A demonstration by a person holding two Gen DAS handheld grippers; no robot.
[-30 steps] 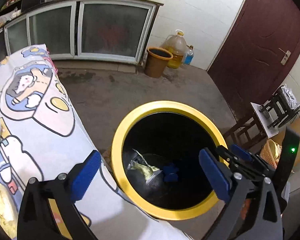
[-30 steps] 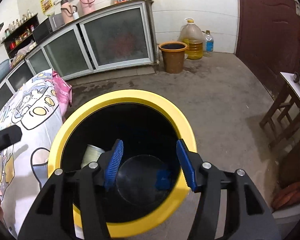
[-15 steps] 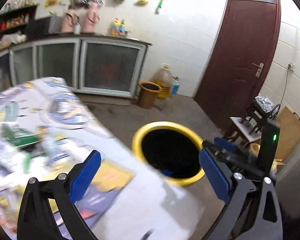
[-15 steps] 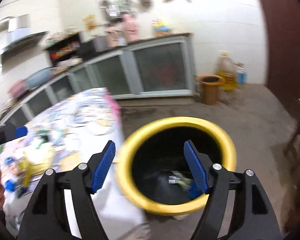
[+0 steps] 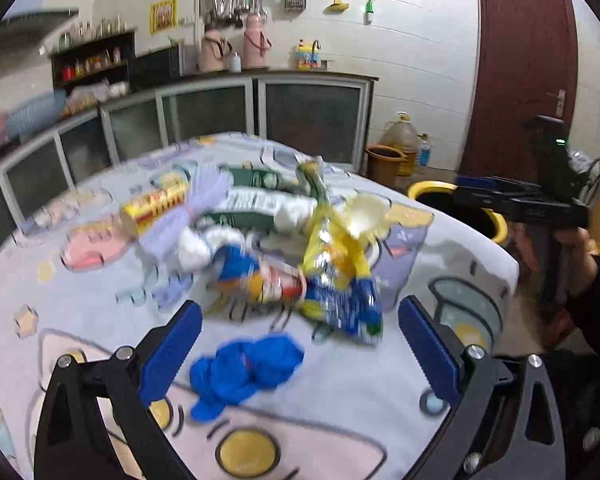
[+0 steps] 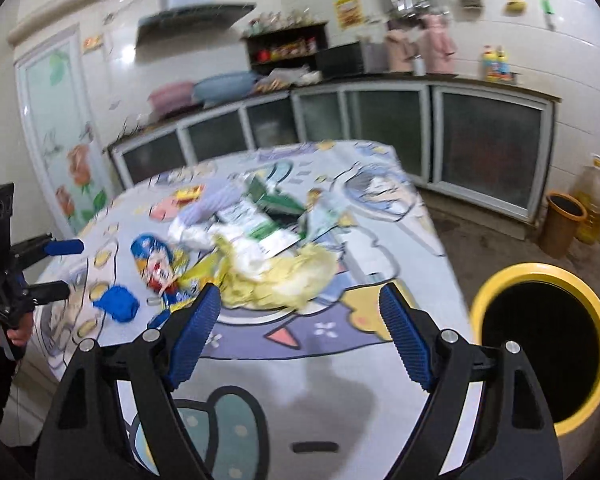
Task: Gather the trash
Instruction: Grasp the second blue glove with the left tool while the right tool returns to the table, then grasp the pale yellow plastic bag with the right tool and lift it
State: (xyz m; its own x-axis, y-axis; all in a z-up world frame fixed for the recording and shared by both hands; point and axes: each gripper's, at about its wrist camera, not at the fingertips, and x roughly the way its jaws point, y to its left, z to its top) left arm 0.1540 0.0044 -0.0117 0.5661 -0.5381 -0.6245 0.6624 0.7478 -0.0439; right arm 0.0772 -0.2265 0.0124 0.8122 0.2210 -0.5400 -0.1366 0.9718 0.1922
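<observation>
Here the left tongs (image 5: 300, 344) hang over the near edge of the cartoon-printed cloth tabletop (image 5: 380, 412), their blue-padded jaws wide apart and holding nothing. Between those jaws, just beyond the tips, lies a crumpled blue wad (image 5: 246, 372), flat on the cloth and apart from both pads. Just past it, slightly right, sits a yellow-and-blue foil snack wrapper (image 5: 336, 276), touching a blurred red, white and blue packet (image 5: 260, 280) on its left. Farther back the heap goes on: white crumpled tissue (image 5: 196, 248), a green-and-white printed bag (image 5: 260, 200), and at far left a yellow-and-red tube-shaped pack (image 5: 156, 206). A pale yellow crumpled sheet (image 5: 364, 212) lies at the heap's right side.

In the right wrist view, the right tongs (image 6: 300, 336) are likewise spread open and empty above the near end of the tabletop. The pale yellow crumpled sheet (image 6: 280, 280) lies just beyond the gap between their tips, with the green-and-white bag (image 6: 260, 228) behind it and the blue wad (image 6: 116, 304) well to the left. The round black bin with a yellow rim (image 6: 540, 344) stands on the floor to the right of the tabletop, beside the right tongs. Its contents cannot be made out.
</observation>
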